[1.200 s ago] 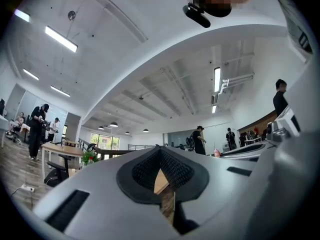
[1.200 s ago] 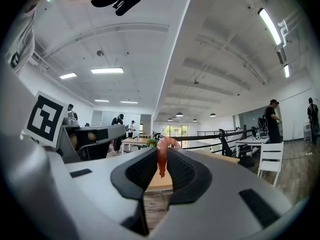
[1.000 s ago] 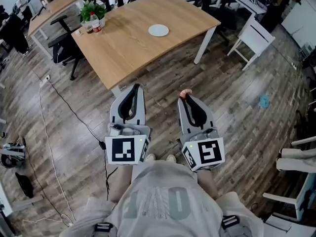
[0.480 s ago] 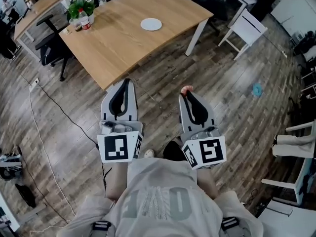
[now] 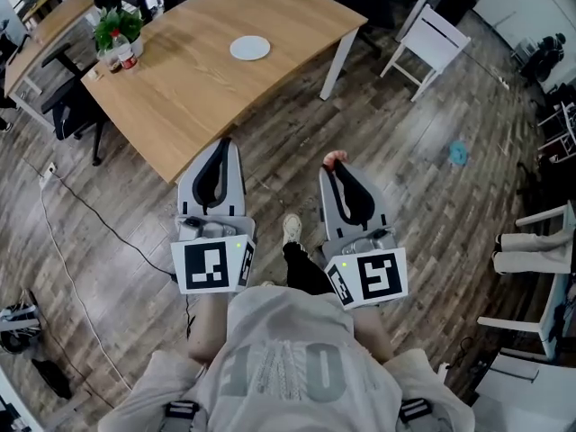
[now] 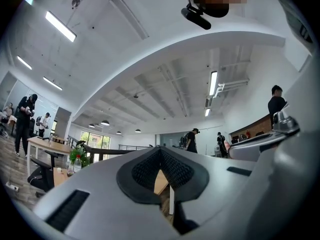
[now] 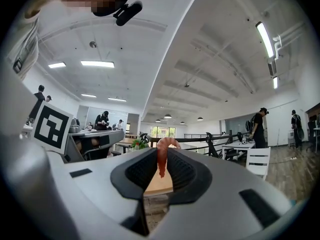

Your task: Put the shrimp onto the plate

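Note:
A pink shrimp (image 5: 335,158) sticks out of the tip of my right gripper (image 5: 336,169), which is shut on it above the wooden floor. In the right gripper view the shrimp (image 7: 161,157) hangs curled between the dark pads (image 7: 142,170). My left gripper (image 5: 222,144) is held beside it, shut with nothing in it; its pads (image 6: 145,170) meet at the tip. The white plate (image 5: 249,48) lies far ahead on a wooden table (image 5: 180,97), well apart from both grippers.
A potted plant (image 5: 114,31) and a bottle stand at the table's left corner, with an office chair (image 5: 67,106) beside it. A white chair (image 5: 430,41) stands right of the table. A blue object (image 5: 458,152) lies on the floor. Cables (image 5: 81,241) run at left.
The table and plate have shifted left and up in the head view as the person walks; a foot now shows between the grippers. Both grippers keep their pose, the shrimp still held.

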Motion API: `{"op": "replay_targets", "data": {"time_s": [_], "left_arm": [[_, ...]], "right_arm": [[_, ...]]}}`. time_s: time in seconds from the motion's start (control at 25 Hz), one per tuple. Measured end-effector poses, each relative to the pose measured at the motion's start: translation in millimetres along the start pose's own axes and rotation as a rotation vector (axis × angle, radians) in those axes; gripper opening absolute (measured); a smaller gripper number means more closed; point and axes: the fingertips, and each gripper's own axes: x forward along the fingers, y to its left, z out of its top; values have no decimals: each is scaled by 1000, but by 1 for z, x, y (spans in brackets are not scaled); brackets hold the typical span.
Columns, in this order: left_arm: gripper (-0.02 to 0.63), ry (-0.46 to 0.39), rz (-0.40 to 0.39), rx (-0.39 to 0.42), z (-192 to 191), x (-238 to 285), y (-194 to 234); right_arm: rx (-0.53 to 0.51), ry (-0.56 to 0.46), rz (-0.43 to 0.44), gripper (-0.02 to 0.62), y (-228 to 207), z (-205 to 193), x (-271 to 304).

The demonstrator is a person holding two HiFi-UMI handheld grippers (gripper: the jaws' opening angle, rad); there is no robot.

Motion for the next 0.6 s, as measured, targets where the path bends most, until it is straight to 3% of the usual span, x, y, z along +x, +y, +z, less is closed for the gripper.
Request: {"op": "replay_targets", "data": {"time_s": [0.2,0.6], "left_arm": [[9,36,13,41,-15,34,-7],[9,7,89,69,-24,145,15]], "right_arm": [[22,-25,33,66,-34,-13,38],[-1,-57,128,66,-99,-7,155]]}}
